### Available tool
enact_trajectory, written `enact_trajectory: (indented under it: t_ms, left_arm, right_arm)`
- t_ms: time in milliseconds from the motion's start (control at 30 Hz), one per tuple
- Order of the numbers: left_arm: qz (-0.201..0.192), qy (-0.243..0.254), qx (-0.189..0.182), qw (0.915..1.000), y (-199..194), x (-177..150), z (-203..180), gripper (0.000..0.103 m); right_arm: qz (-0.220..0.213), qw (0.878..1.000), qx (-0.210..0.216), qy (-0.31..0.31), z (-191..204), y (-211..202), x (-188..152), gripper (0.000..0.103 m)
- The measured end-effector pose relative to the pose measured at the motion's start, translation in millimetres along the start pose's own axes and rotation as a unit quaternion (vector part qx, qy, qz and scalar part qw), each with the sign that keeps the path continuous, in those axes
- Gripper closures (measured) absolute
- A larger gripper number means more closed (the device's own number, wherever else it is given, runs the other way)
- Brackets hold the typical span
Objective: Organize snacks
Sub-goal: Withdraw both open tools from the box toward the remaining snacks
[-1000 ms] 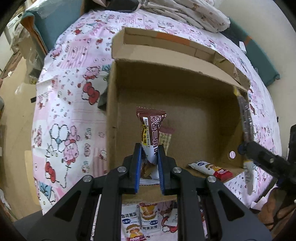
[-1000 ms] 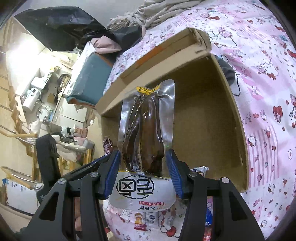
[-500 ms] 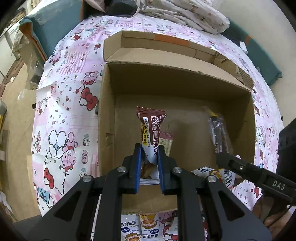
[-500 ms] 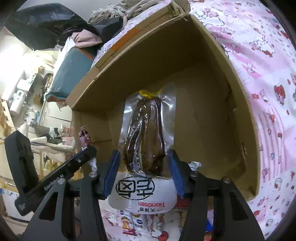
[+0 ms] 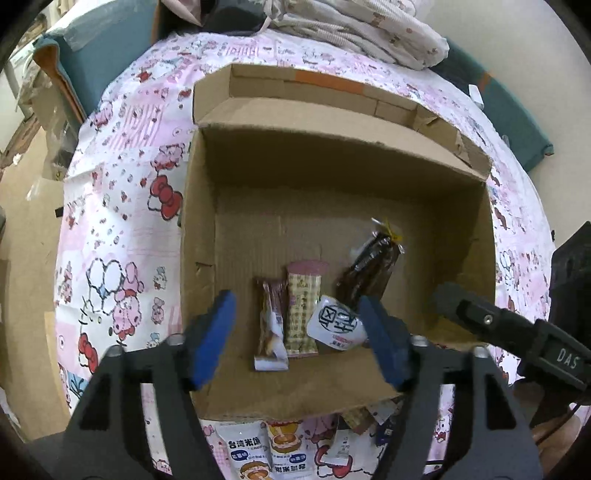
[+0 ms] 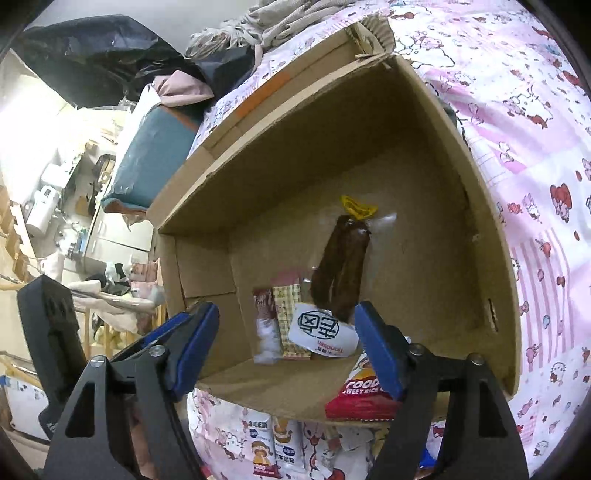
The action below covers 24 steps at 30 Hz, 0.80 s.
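An open cardboard box (image 5: 199, 229) (image 6: 476, 229) lies on a pink cartoon-print sheet. On its floor, side by side, lie a brown snack bar (image 5: 271, 325) (image 6: 264, 321), a checkered snack pack (image 5: 303, 306) (image 6: 286, 317) and a vacuum-packed dark sausage (image 5: 369, 273) (image 6: 341, 269) with a white label. My left gripper (image 5: 299, 336) hovers over them, its jaws opening, with nothing pressed between the pads. My right gripper (image 6: 288, 343) (image 5: 498, 321) is beside it on the right. Its jaws are opening too and are clear of the sausage pack.
Several snack packs (image 5: 251, 454) (image 6: 273, 435) lie on the sheet in front of the box. A red rice snack pack (image 6: 362, 398) rests at the box's near edge. Folded bedding (image 5: 369, 33) is piled behind the box, and a teal cushion (image 6: 155, 155) lies at the bed's edge.
Both grippers have opened. The brown bar has left the left gripper and the sausage pack has left the right one. Both now lie on the box floor.
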State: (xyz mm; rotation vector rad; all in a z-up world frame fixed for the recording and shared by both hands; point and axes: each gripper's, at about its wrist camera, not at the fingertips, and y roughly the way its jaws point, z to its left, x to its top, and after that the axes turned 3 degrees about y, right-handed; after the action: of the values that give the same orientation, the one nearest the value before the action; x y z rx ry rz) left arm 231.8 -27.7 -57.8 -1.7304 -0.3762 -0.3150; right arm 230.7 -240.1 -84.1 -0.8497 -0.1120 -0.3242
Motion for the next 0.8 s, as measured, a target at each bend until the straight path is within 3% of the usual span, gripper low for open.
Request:
enact_trajectory:
  t_ms: [333, 600, 667, 700, 800]
  left_arm:
    - [-0.029, 0.005, 0.005, 0.9996, -10.3, -0.8, 5.1, 0.032]
    - [-0.064, -0.011, 0.004, 0.9979, -31.9, -6.7, 17.4, 0.032]
    - [-0.076, -0.01, -0.001, 0.9971, -40.6, -8.7, 18.2, 0.021]
    - [-0.086, -0.008, 0.001, 0.9963, -46.2, -9.8, 18.4, 0.017]
    - [-0.105, 0.002, 0.006, 0.9945, -58.3, -14.2, 18.6, 0.015]
  right_arm:
    - [-0.001, 1.0, 0.001, -0.019, 10.3, -0.1, 0.5, 0.025]
    - [-0.038, 0.998, -0.011, -0.052, 24.2, -20.4, -3.5, 0.025]
    - [-0.048, 0.997, -0.007, -0.062, 29.0, -27.4, -6.5, 0.022]
    - [-0.055, 0.996, -0.006, -0.067, 31.7, -31.7, -8.4, 0.015]
    - [-0.064, 0.994, -0.012, -0.085, 38.5, -41.0, -14.7, 0.007]
